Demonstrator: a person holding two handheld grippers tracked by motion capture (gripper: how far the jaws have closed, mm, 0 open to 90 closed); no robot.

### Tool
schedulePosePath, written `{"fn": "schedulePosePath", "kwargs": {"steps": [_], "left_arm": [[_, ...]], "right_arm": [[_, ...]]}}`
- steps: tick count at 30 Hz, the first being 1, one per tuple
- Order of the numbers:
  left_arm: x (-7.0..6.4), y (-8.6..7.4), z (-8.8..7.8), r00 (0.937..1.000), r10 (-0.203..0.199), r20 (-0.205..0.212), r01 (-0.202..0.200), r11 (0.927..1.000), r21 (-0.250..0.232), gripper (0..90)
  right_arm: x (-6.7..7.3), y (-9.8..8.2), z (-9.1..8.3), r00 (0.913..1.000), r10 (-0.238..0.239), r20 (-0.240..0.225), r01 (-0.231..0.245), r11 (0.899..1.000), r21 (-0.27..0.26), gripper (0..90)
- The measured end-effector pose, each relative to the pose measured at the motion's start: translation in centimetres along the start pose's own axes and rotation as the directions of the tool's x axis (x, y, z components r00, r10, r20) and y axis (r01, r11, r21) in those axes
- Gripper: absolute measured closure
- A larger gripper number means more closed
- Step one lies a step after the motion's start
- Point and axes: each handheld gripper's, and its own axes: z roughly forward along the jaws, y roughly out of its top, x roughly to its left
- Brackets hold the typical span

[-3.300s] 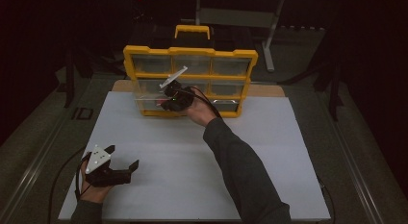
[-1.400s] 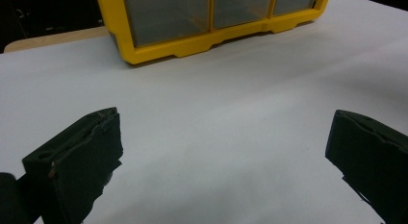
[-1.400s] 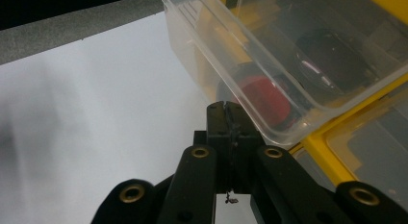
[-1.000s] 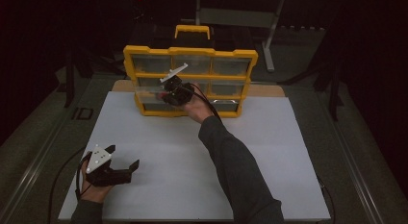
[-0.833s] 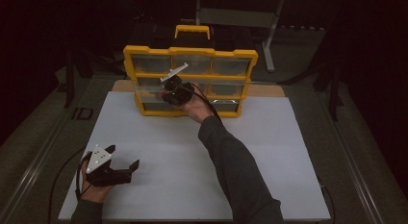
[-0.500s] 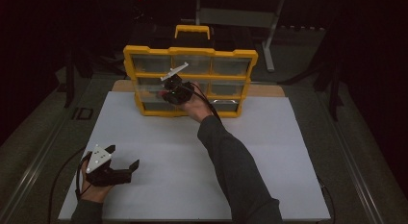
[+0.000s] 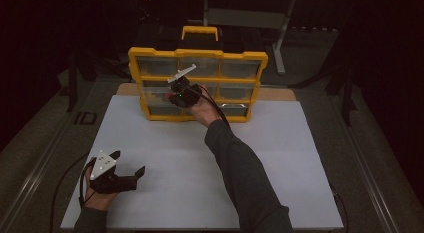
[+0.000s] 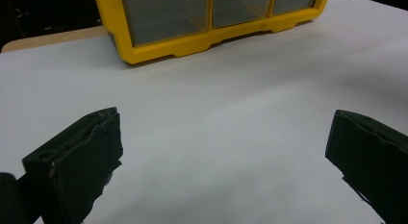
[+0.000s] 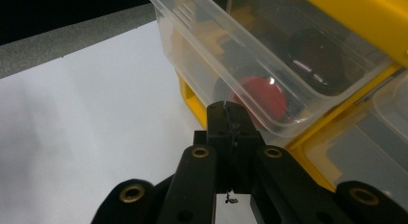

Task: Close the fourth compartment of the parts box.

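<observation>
White table (image 7: 300, 158), wide and mostly bare. Yellow organiser (image 7: 197, 85) upright at the far edge, a clear drawer (image 9: 250, 56) pulled partway out, with a red ball (image 9: 257, 100) inside. Right gripper (image 9: 230, 119) at the drawer's front wall, fingers closed together, nothing seen between them. Left gripper (image 7: 127, 165) near left on the table, well apart from the organiser, fingers (image 8: 82, 152) spread wide, empty.

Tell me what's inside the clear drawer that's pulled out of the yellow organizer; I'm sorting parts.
Through the clear drawer wall a round red object shows, with something dark behind it. The frosted plastic blurs both, so neither can be identified.
</observation>
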Motion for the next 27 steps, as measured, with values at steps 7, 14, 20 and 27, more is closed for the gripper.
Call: {"fn": "schedulePosePath", "kwargs": {"steps": [7,14,20,27], "left_arm": [[0.00,-0.01,-0.01,1.0000,-0.001,0.000,0.001,1.0000,-0.001,0.0],[0.04,-0.02,-0.03,1.0000,-0.004,-0.001,0.004,1.0000,-0.002,0.0],[0.02,-0.01,-0.03,1.0000,-0.003,-0.002,0.003,1.0000,-0.001,0.0],[0.03,-0.01,-0.06,1.0000,-0.003,-0.002,0.003,1.0000,-0.003,0.0]], "right_arm": [[-0.20,0.03,0.14,0.9999,0.010,0.007,-0.010,1.000,-0.007,89.6],[-0.41,0.07,0.15,0.9992,0.026,0.031,-0.025,0.999,-0.021,89.6],[-0.67,0.04,0.07,0.9980,0.041,0.049,-0.039,0.999,-0.031,89.6],[-1.02,0.03,-0.01,0.9950,0.053,0.085,-0.049,0.998,-0.042,89.7]]}}
